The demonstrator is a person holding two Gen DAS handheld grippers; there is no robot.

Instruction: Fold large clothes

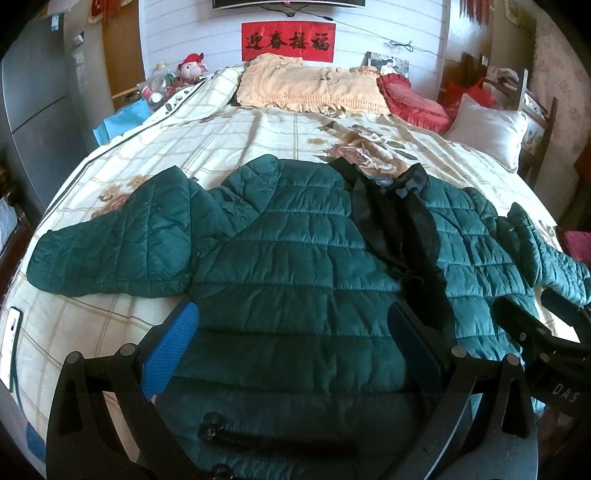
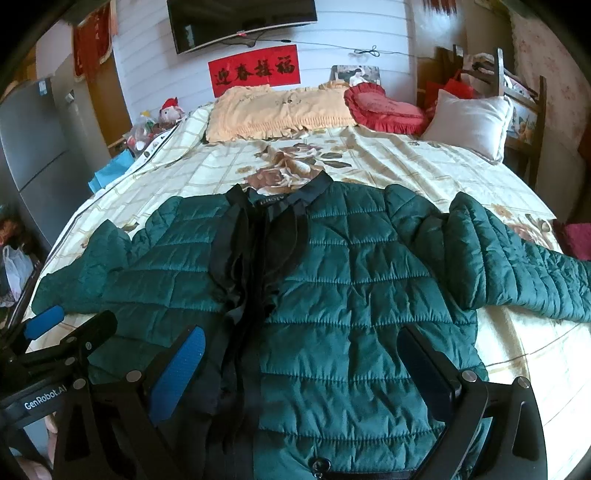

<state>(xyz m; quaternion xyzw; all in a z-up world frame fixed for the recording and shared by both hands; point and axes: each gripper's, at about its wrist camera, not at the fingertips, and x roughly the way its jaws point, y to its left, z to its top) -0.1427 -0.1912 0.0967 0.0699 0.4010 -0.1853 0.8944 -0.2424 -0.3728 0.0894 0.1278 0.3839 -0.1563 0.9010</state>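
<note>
Green quilted jacket [image 1: 295, 266] lies flat on the bed [image 1: 207, 140], front up, collar toward the pillows, hem toward the cameras. Front is open a little along the middle, black lining [image 1: 399, 229] showing in a dark strip from collar down. Both sleeves spread out to the sides; the sleeve on the left [image 1: 110, 251] runs toward the bed edge, the sleeve on the right [image 2: 524, 266] bends at the elbow and lies on the sheet.

Left gripper [image 1: 295, 350]: tongs spread wide, blue pad [image 1: 173, 350] on one side, dark pad [image 1: 417, 354] on the other. They hang over the lower left panel of the jacket. Nothing between the fingers. Whether the tips touch the fabric, cannot tell.

Right gripper [image 2: 306, 369]: tongs likewise spread wide, blue pad [image 2: 181, 373] over the dark lining strip, other finger [image 2: 428, 369] over the lower right panel. Holds nothing. Contact with cloth unclear here too.

The two grippers sit just beside each other above the hem; each shows at the edge of the other's view.

Surroundings: cream checked sheet with brown flower print. At the head of the bed a yellow frilled pillow [image 1: 310, 86], a red frilled cushion [image 1: 410, 101], a white pillow [image 1: 487, 129]. Red banner [image 1: 288, 40] with black characters on the white wall, screen [image 2: 240, 22] mounted above it. Grey fridge [image 1: 33, 92] off the left side.
</note>
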